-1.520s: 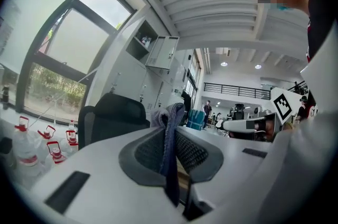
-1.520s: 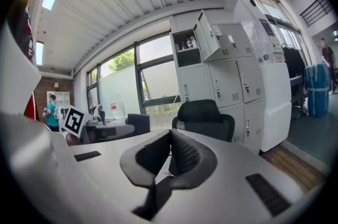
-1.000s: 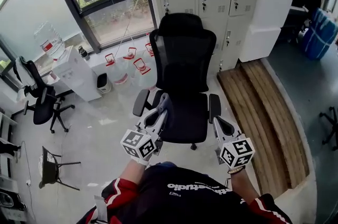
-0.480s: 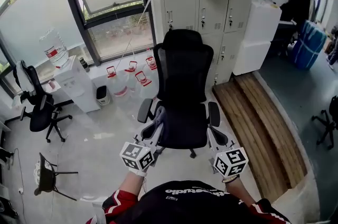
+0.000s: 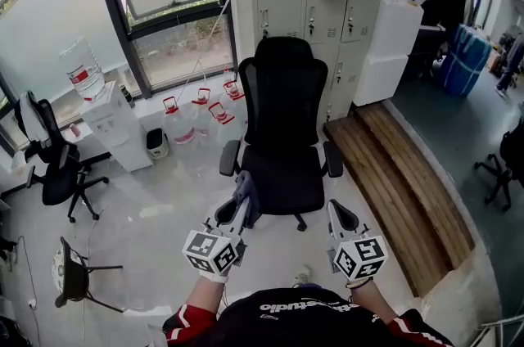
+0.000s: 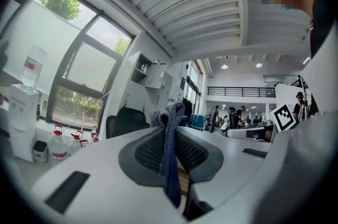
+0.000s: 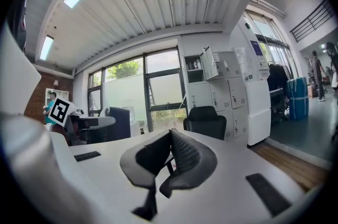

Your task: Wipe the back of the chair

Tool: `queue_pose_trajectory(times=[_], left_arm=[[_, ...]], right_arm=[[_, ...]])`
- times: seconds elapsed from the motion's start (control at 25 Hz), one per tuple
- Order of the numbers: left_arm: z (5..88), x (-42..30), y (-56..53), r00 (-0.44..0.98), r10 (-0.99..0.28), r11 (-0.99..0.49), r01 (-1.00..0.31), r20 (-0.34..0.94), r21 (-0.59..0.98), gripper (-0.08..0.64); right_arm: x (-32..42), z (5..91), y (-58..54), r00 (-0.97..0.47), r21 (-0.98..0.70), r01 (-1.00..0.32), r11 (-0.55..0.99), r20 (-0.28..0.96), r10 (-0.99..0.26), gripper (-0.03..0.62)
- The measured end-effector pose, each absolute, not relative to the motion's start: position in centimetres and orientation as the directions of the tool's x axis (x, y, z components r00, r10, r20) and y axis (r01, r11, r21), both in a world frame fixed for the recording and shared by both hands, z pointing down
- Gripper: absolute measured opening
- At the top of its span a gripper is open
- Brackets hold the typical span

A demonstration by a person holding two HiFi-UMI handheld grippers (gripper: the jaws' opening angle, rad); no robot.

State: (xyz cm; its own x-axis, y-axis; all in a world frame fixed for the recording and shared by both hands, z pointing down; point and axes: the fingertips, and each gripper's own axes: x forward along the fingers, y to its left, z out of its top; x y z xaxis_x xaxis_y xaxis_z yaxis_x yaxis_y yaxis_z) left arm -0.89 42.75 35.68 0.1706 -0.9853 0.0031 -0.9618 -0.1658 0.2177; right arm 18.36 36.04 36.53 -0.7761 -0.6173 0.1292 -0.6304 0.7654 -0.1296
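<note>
A black mesh office chair (image 5: 284,124) faces me in the head view, its tall back toward the lockers. My left gripper (image 5: 240,202) is held low in front of the seat's left side, shut on a grey-blue cloth (image 5: 246,194); in the left gripper view the cloth (image 6: 170,154) hangs pinched between the pads. My right gripper (image 5: 334,212) hovers before the seat's right side, shut with nothing in it. The chair's top (image 7: 205,120) shows beyond the closed jaws in the right gripper view, and likewise the chair (image 6: 125,121) in the left gripper view.
White lockers (image 5: 327,2) stand behind the chair. Water jugs (image 5: 196,112) and a dispenser (image 5: 110,124) line the window at left. A wooden step (image 5: 409,190) runs along the right. Another black chair (image 5: 57,165) and a small stool (image 5: 78,276) stand at left.
My view has drawn back from the chair, so it sits farther away. Both grippers have dropped lower in the view; the left one still holds the cloth.
</note>
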Motion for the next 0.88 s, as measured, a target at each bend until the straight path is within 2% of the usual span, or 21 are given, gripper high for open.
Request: queue_pose_trajectory(times=[0.36, 0.88], left_arm=[[36.0, 0.6, 47.5, 0.208, -0.978, -0.206, -0.949, -0.017, 0.238, 0.057], [35.9, 1.5, 48.6, 0.204, -0.979, -0.205, -0.953, -0.026, 0.222, 0.057]], right_arm=[[18.2, 37.4, 41.6, -0.789, -0.113, -0.612, 0.783, 0.152, -0.595, 0.012], [18.7, 36.9, 43.0, -0.805, -0.102, -0.59, 0.801, 0.145, -0.575, 0.012]])
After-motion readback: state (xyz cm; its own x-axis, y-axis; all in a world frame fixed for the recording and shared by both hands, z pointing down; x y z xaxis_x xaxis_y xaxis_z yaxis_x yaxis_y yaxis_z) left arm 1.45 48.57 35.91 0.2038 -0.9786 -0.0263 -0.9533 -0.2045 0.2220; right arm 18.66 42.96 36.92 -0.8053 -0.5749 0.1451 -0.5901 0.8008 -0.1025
